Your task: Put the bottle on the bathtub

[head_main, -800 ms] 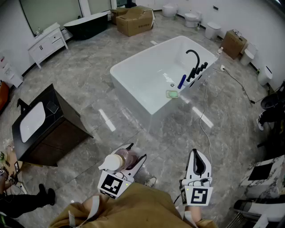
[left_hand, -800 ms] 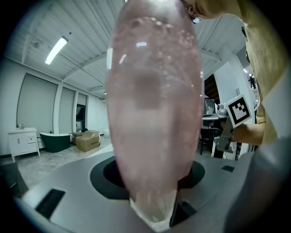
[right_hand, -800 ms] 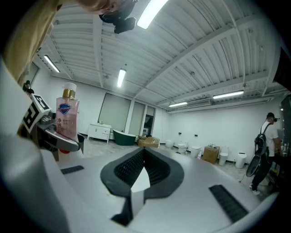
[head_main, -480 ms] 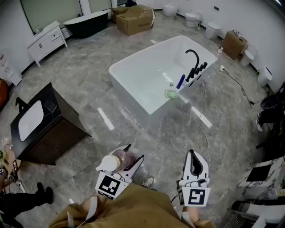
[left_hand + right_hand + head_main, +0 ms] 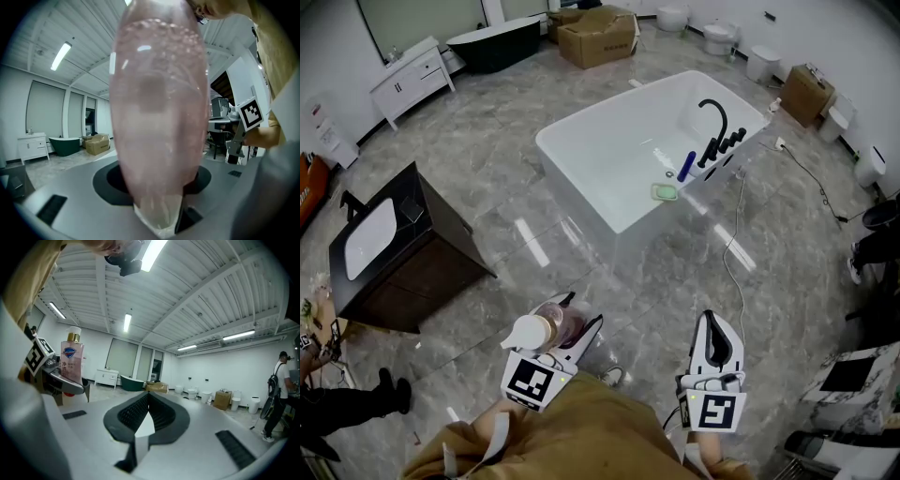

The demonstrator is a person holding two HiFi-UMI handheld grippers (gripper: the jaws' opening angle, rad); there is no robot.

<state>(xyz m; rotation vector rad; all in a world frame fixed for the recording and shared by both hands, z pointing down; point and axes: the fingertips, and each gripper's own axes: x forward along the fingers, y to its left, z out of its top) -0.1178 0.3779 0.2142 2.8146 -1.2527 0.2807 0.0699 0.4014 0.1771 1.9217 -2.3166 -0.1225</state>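
Bottle of pink liquid sits clamped in my left gripper. It is low in the head view, close to my body, over the grey floor and well apart from the white bathtub.

From the head view I get only its white pump top and a bit of pink body between the 2 jaws. The left gripper view adds what that one lacks. The translucent body fills the middle of the picture, with bubbles toward its far end and its near end down between the jaws. The right gripper view shows the bottle from the side, upright, with a blue logo on its label and a gold collar under the cap. There the left gripper's jaws press on its lower part.

My right gripper hangs beside the left, jaws closed together with nothing in them. Its own view shows the ribbed pads meeting in 1 line.

At the bathtub's right end, the head view alone shows a black faucet, a blue object and a green one. A dark vanity with a white basin stands to my left. Only the right gripper view shows a person standing at the room's right side.
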